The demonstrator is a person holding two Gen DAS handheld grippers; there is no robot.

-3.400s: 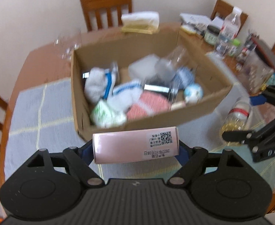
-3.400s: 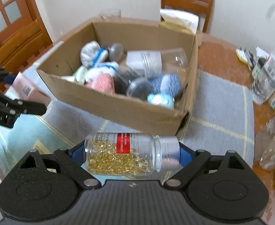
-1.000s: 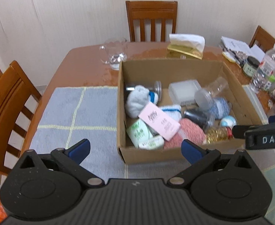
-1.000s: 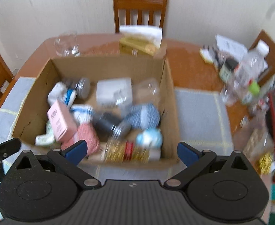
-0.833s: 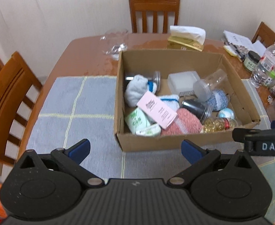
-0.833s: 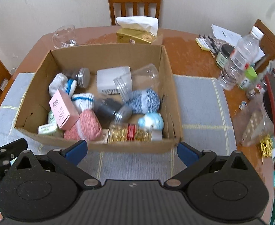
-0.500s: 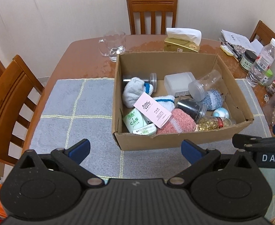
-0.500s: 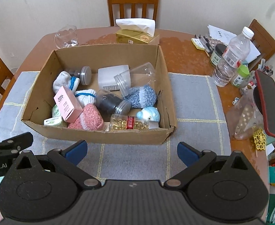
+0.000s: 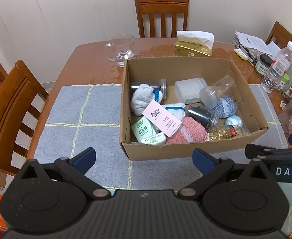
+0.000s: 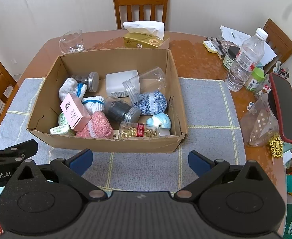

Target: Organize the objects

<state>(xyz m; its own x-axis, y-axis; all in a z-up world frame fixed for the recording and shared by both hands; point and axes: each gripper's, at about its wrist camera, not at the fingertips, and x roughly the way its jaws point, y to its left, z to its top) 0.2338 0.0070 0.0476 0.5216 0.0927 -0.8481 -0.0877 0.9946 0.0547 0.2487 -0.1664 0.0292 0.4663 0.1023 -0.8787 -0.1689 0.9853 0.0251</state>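
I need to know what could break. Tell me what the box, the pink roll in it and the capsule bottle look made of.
The box looks like plain brown cardboard, matte, with torn, creased edges. The pink roll looks like a fuzzy knit fabric, probably a sock, with a pale band. The capsule bottle is clear and glossy, showing gold capsules inside; whether plastic or glass I cannot tell.

We see our left gripper [image 9: 144, 157] with its 2 blue-tipped fingers [image 9: 85, 156] spread wide and empty, and our right gripper [image 10: 140, 159] beside it at the same level, equally wide, gripping nothing.
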